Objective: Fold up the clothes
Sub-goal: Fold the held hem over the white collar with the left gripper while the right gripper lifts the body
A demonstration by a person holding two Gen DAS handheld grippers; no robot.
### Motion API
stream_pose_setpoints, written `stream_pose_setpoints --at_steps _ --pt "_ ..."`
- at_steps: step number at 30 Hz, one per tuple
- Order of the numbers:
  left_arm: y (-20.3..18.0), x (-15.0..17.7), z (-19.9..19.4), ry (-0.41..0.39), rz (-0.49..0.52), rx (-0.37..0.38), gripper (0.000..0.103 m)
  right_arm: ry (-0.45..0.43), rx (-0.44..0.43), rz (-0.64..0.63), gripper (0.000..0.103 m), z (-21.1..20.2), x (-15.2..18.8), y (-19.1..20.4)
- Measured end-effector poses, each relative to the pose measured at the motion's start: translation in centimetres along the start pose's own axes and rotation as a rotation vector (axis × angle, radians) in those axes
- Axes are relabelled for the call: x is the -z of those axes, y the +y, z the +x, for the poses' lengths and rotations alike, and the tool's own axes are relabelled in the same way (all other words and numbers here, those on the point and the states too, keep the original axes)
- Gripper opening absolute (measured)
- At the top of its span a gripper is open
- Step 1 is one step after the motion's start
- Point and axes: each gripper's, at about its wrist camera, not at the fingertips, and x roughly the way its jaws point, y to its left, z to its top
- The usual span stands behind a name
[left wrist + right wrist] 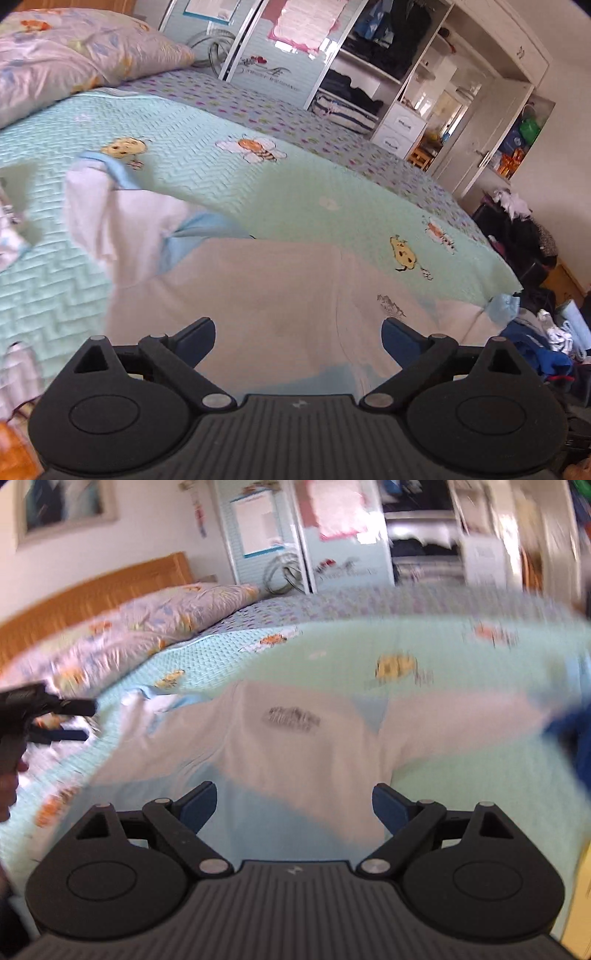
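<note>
so: bed (258, 192) takes up most of both views, covered by a mint quilt (207, 173) with bee prints. floral pillow (74, 51) sits at the head end, orange headboard (92, 590) behind it in the right wrist view. open wardrobe (373, 55) with dark clothes on its shelves stands past the far side of the bed; a pile of clothes (535, 332) lies on the floor at the foot end.

shirt (266, 295), white with light blue trim, lies spread on the quilt near the bed edge, right under both grippers. one sleeve (122, 221) is bunched and turned up at the left in the left wrist view. small dark print (291, 718) shows on the chest, blurred.

left gripper (298, 341): fingers spread wide, nothing between them, above the shirt, not touching. it also shows at the left edge of the right wrist view (74, 720), above the quilt.

right gripper (294, 806): fingers spread wide, empty, over the shirt's lower part. right view is motion-blurred, so fine detail is unreadable.
</note>
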Motion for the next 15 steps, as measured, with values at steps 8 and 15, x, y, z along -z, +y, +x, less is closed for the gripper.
stream_pose_setpoints --at_steps 8,15 --pt "2.5 0.9 8.4 0.03 0.05 -0.032 0.1 0.094 -0.125 0.057 0.092 7.8 -7.6 -2.8" --pt "4.3 0.9 8.9 0.024 0.062 -0.024 0.102 0.256 -0.232 -0.06 0.092 20.5 -13.3 0.3"
